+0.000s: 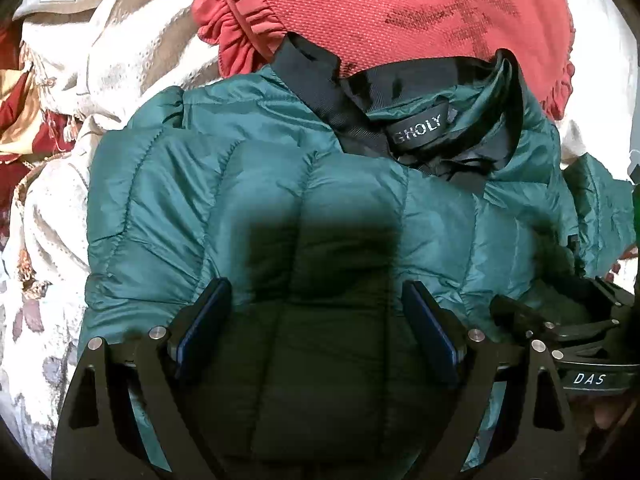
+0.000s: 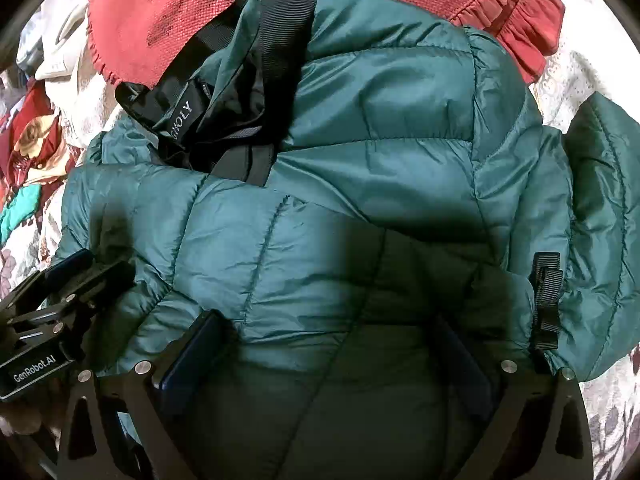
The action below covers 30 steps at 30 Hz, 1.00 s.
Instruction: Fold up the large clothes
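A teal quilted puffer jacket (image 1: 248, 184) lies folded on the bed, its black collar (image 1: 420, 132) and label facing up. My left gripper (image 1: 316, 304) hovers over the jacket's near part, jaws wide apart and open, nothing pinched between the blue pads (image 1: 212, 312). In the right wrist view the same jacket (image 2: 392, 128) fills the frame. My right gripper (image 2: 328, 344) stands open above it, with only fabric lying below the fingers. The two grippers sit side by side: the right gripper (image 1: 560, 320) shows at the left view's right edge, the left gripper (image 2: 68, 276) at the right view's left edge.
A red cushion with a ruffled edge (image 1: 400, 12) lies just behind the collar. A cream patterned bedspread (image 1: 52, 208) surrounds the jacket, with red and gold fabric (image 1: 16, 128) at the far left. A black strap loop (image 2: 546, 300) hangs at the jacket's right side, near a loose sleeve (image 2: 604, 208).
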Motion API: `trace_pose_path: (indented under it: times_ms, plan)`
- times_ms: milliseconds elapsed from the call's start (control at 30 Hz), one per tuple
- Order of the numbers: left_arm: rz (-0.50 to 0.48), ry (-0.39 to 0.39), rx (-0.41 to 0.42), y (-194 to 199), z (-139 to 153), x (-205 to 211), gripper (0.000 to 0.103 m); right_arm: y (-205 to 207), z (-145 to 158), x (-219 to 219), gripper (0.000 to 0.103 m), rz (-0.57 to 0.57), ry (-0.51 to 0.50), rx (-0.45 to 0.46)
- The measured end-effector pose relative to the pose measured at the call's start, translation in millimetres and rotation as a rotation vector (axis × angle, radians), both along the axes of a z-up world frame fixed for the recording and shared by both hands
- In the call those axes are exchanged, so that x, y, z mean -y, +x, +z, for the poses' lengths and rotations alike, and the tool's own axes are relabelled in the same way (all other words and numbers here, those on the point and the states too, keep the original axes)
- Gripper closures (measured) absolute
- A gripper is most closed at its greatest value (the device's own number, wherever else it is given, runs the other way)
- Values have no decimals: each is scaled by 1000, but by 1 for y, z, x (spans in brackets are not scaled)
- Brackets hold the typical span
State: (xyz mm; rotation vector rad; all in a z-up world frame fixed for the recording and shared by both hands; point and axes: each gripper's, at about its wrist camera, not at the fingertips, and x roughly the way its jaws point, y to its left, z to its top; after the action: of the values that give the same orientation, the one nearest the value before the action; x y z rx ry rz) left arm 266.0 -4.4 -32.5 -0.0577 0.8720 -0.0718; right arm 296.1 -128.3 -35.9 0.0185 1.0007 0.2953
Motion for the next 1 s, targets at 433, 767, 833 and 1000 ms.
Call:
trace_pose_path:
  times_ms: [433,767,833,1000]
  plan:
    - [20,-10,28,-5,11,0,14,1,0,42,0,-4,-2,7]
    - [-3,90,-55,-19,1,28,14,-41,21,37,0,32,-100,-14]
    - [2,121,-40,-21,5,34,14,-41,11,42,0,51,-83,-27]
    - [36,-22,12,-41,25,30,14,-43,46,83,0,-25,-33,77]
